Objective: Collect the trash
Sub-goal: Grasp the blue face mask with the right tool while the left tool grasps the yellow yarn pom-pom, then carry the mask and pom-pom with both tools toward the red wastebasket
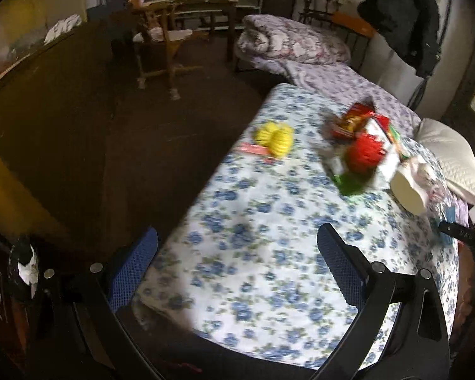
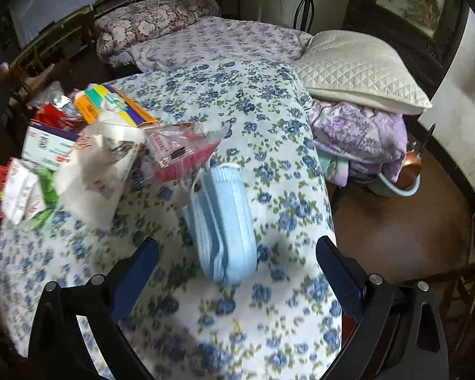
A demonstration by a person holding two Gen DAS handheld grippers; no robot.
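Trash lies on a blue-flowered bedspread (image 1: 253, 221). In the left wrist view a yellow crumpled wrapper (image 1: 275, 139) lies near the bed's left edge, and a pile of red, white and green packaging (image 1: 361, 152) lies further right. My left gripper (image 1: 237, 253) is open and empty, short of both. In the right wrist view a stack of light blue face masks (image 2: 224, 221) lies just ahead, between the open fingers of my right gripper (image 2: 237, 259). A clear plastic bag with red contents (image 2: 180, 152), a white bag (image 2: 101, 171) and boxes (image 2: 117, 104) lie to the left.
A white quilted pillow (image 2: 364, 69) and purple bedding (image 2: 357, 133) lie at the bed's right side. A rolled floral quilt (image 1: 288, 41) lies at the far end. Wooden chairs (image 1: 161, 38) stand on the dark floor (image 1: 79, 126) to the left. A copper pot (image 2: 408, 167) sits on the floor to the right.
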